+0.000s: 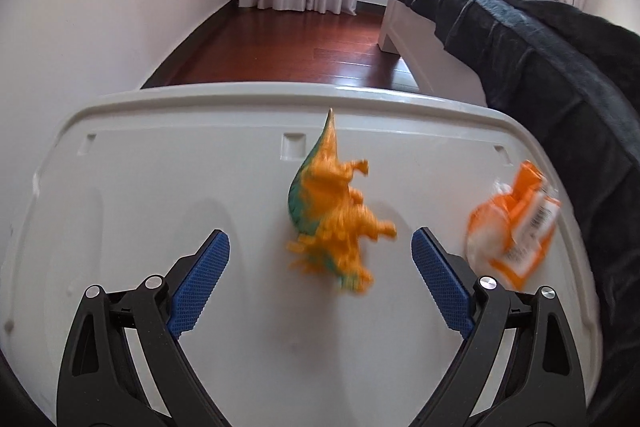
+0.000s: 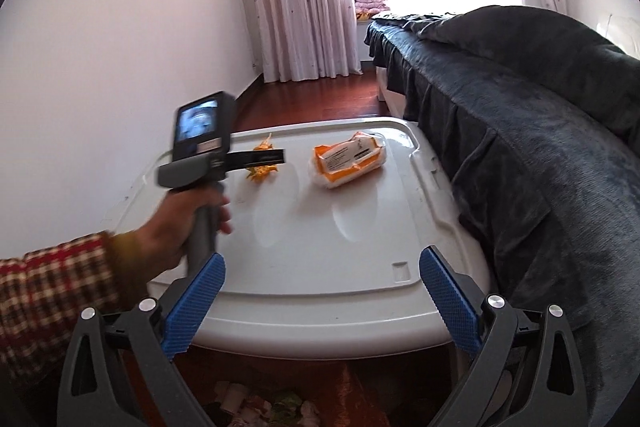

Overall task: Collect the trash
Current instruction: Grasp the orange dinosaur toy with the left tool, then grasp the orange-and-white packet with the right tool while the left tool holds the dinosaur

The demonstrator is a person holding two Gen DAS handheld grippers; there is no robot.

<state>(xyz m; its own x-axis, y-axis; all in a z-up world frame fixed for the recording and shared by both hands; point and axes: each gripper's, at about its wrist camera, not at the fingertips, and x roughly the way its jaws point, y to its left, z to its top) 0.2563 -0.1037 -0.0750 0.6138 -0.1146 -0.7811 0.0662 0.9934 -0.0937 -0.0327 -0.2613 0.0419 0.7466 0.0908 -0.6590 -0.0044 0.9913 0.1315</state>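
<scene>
Hovering wide open and holding nothing, the left gripper (image 1: 320, 251) is framing an orange toy dinosaur (image 1: 334, 211) lying mid-surface on the white plastic bench (image 1: 160, 187), while the orange-and-white wrapper (image 1: 516, 223) is sitting just right of it, near the bench's right rim beside the dark-covered bed (image 1: 540, 59). The right gripper (image 2: 322, 293), also spread wide and empty, is hanging over the near edge with bare surface ahead; the wrapper's printing is showing too small to read.
</scene>
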